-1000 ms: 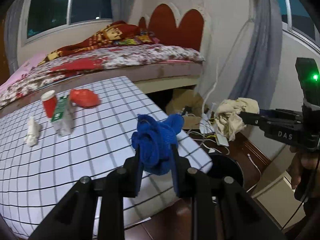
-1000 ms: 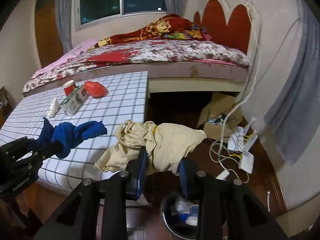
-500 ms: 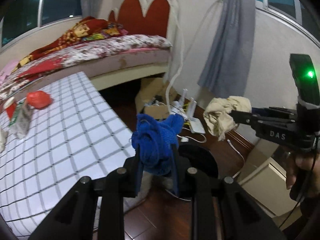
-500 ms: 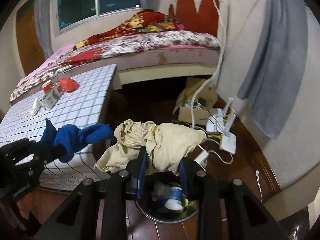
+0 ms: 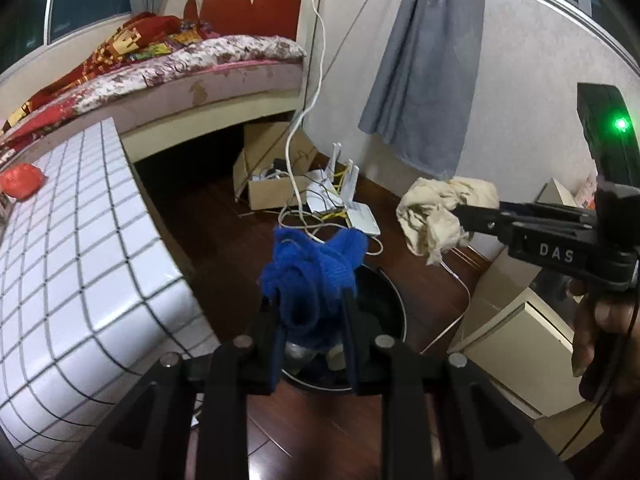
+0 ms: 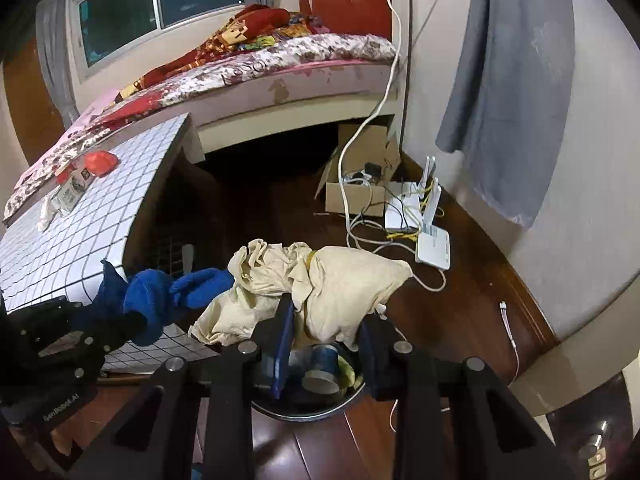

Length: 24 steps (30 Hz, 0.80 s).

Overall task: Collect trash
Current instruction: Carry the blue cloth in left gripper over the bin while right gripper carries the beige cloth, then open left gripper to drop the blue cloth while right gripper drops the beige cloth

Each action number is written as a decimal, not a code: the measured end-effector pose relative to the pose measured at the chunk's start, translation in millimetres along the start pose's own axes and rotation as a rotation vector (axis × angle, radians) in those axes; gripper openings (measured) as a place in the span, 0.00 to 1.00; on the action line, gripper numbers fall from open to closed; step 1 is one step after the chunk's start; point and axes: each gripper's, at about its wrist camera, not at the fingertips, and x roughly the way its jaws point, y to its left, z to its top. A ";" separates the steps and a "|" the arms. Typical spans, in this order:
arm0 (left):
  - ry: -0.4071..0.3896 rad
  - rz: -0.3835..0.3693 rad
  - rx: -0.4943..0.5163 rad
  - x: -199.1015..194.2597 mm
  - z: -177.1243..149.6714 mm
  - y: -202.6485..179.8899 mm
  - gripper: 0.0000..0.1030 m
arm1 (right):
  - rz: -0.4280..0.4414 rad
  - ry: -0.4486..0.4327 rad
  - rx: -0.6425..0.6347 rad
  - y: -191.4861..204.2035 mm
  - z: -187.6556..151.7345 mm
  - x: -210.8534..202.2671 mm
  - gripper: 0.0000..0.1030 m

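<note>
Bin on the floor sits directly below both loads. Left gripper clamps a blue cloth; right gripper clamps a cream rag. Both point steeply down, beside the desk; left looks more squarely over the opening.

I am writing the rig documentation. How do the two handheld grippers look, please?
Both are matte black with silver bolts and blue finger pads. The right gripper carries white "DAS" lettering, a green light and a thin black cable. The left gripper has small pale lettering, too blurred to read surely.
</note>
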 end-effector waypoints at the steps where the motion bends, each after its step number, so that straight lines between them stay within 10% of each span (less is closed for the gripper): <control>1: 0.006 -0.001 -0.002 4.2 -0.9 -2.1 0.25 | -0.001 0.008 0.006 -2.5 -2.1 4.2 0.31; 18: 0.131 -0.040 -0.040 73.6 -13.5 0.6 0.30 | 0.034 0.205 -0.012 -4.9 -33.6 99.0 0.34; 19: 0.135 -0.037 -0.047 77.6 -14.4 1.6 0.37 | 0.031 0.225 -0.015 -5.7 -35.0 106.1 0.38; 21: 0.149 -0.015 -0.076 86.8 -18.3 3.8 0.68 | -0.012 0.271 -0.039 -7.6 -39.0 118.8 0.88; 24: 0.151 0.013 -0.096 91.5 -24.9 6.5 0.79 | -0.110 0.294 -0.035 -20.2 -44.7 127.5 0.94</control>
